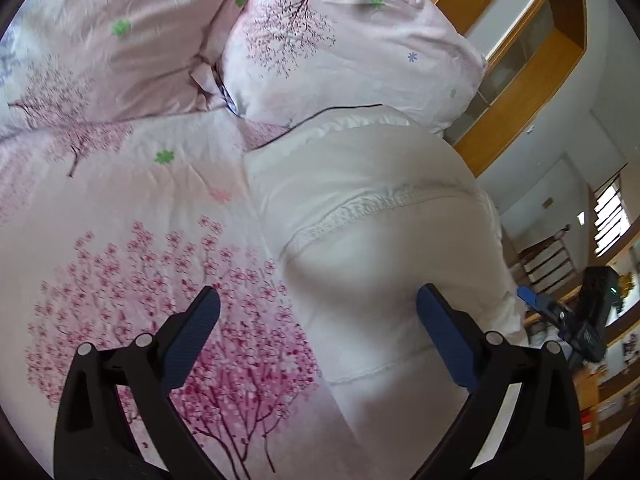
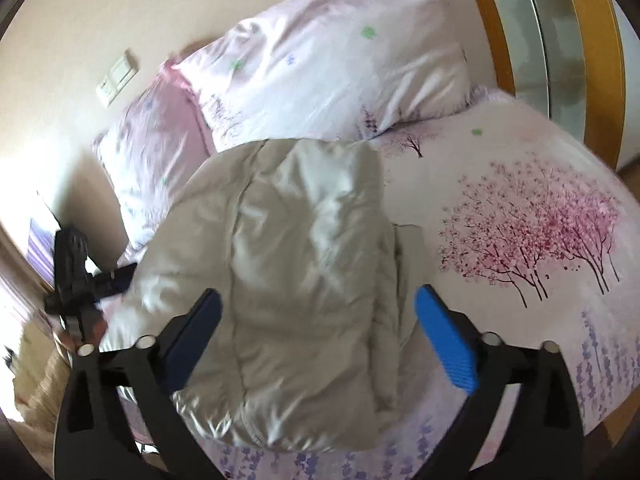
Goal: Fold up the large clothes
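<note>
While both grippers stand wide with nothing between the pads, the jacket (image 2: 288, 280) is loose on the bed (image 2: 540, 160), so the fold holds only by its own weight.

Left to right, right wrist view:
- Left gripper (image 2: 80, 276) sits at the jacket's far left edge. You can't read its jaws there; the left wrist view shows the left gripper (image 1: 318, 340) fully spread, empty, over the jacket's edge.
- Jacket: pale grey-white, puffy, quilted, slick sheen, folded into a rough thick bundle just below the pillows (image 2: 320, 60). My read: padding like that springs back, and the top flap can slide off the smooth shell.
- Right gripper (image 2: 318, 340): jaws wide apart, holding nothing, hovering over the bundle's near end. A fingertip catching a seam on the way out would drag the layer open.
- Right of that, a layer edge sticks out from under the bundle; it may unroll.
- Bed sheet: thin printed cotton, pink blossom trees, faintly creased. It can bunch if you push the bundle sideways.
</note>
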